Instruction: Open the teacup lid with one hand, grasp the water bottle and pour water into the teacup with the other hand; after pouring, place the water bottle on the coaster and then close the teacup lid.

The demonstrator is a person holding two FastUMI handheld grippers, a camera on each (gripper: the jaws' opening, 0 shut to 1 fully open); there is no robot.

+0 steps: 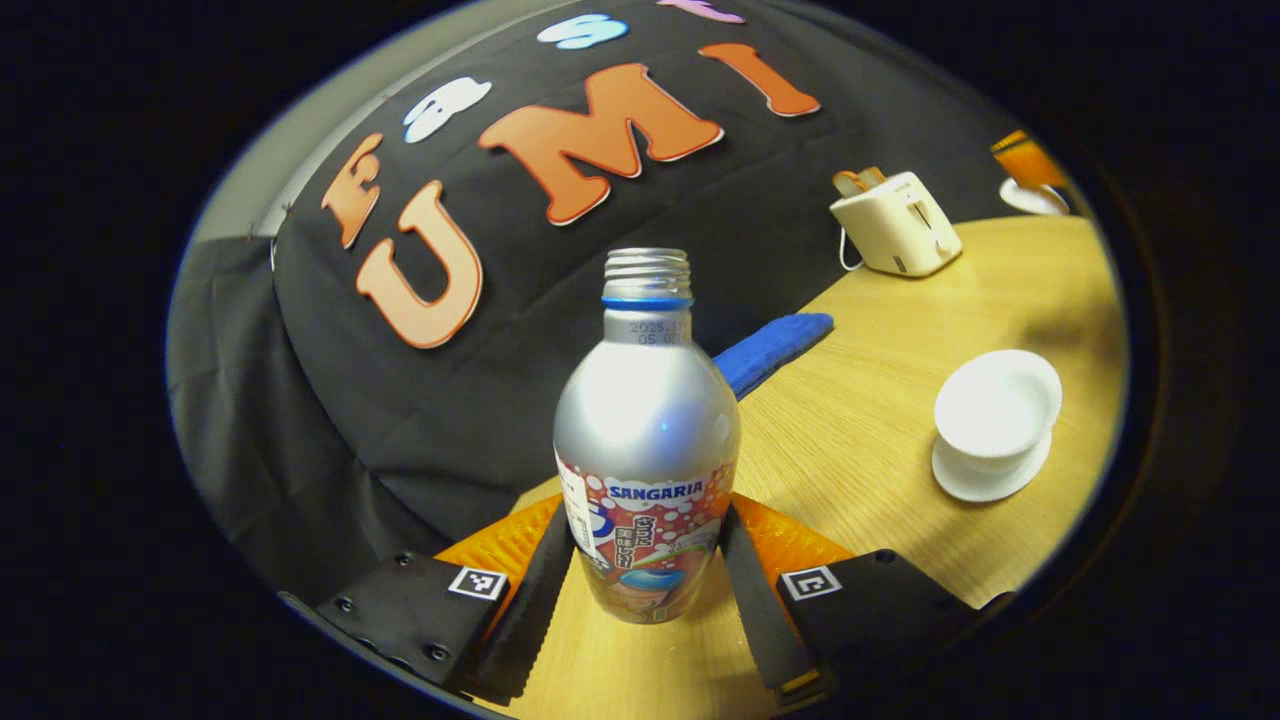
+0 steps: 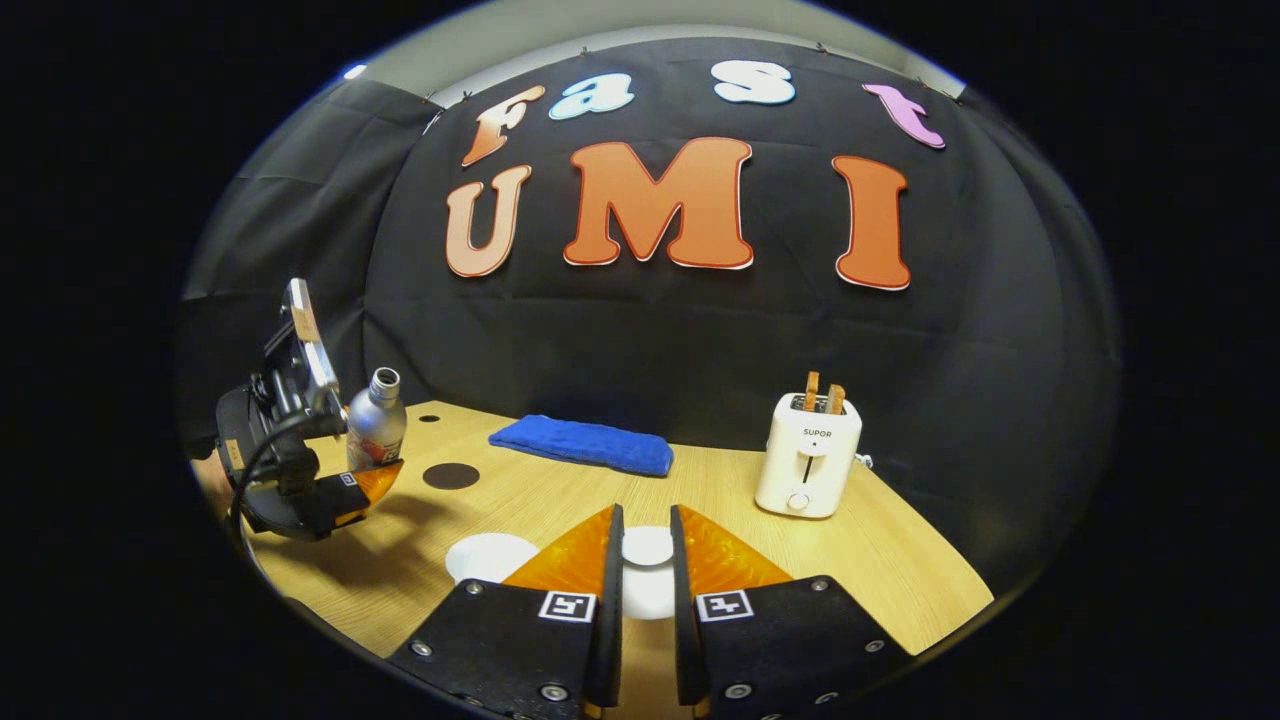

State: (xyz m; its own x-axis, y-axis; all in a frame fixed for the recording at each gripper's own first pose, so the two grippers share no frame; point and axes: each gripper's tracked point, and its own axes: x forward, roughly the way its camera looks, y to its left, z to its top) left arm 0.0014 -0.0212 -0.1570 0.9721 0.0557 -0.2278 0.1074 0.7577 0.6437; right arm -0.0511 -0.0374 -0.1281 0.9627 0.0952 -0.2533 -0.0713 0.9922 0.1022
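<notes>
Aluminium bottle [image 1: 647,440], upright and uncapped, sits clamped in our left gripper [image 1: 645,580]; the open cup [image 1: 997,405] lies to its right, so we judge the pour tips rightward. Our right gripper [image 2: 641,570] grips the lid [image 2: 647,545].

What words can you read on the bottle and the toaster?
"SANGARIA": on the water bottle's label.
"SUPOR": on the white toaster's front.
"2025": start of the date stamped on the bottle's neck; the rest is blurred.
Smaller print on the label: too small to read.
</notes>
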